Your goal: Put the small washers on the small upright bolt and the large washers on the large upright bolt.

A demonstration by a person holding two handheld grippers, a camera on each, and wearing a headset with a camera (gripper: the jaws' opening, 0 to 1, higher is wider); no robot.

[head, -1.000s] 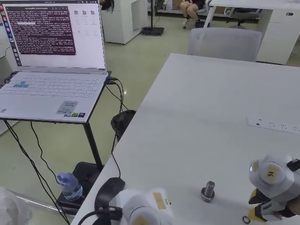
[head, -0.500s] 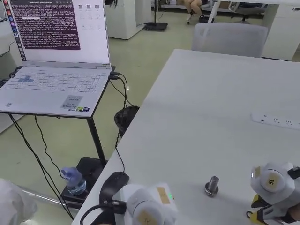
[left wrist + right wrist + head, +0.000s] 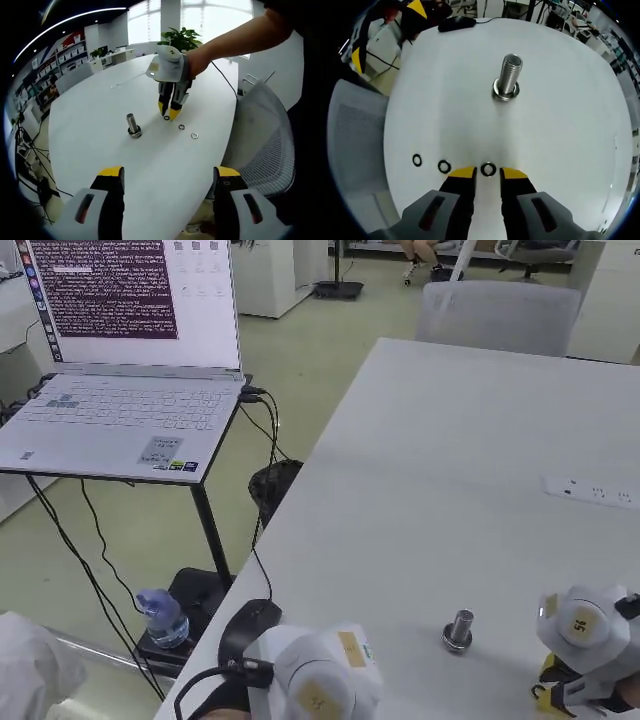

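Three washers (image 3: pixel 444 166) lie near one bolt (image 3: pixel 507 75); right gripper (image 3: pixel 488 173) slightly parted around one, left gripper (image 3: pixel 169 172) spread wide

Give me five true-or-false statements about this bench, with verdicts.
1. One bolt stands upright on the white table. True.
2. Three washers lie loose on the table. True.
3. The left gripper clamps a washer. False: its jaws stand wide apart, empty.
4. The right gripper hovers over the bolt. False: its tips flank a washer well apart from the bolt.
5. The laptop is closed. False: it is open, screen lit.
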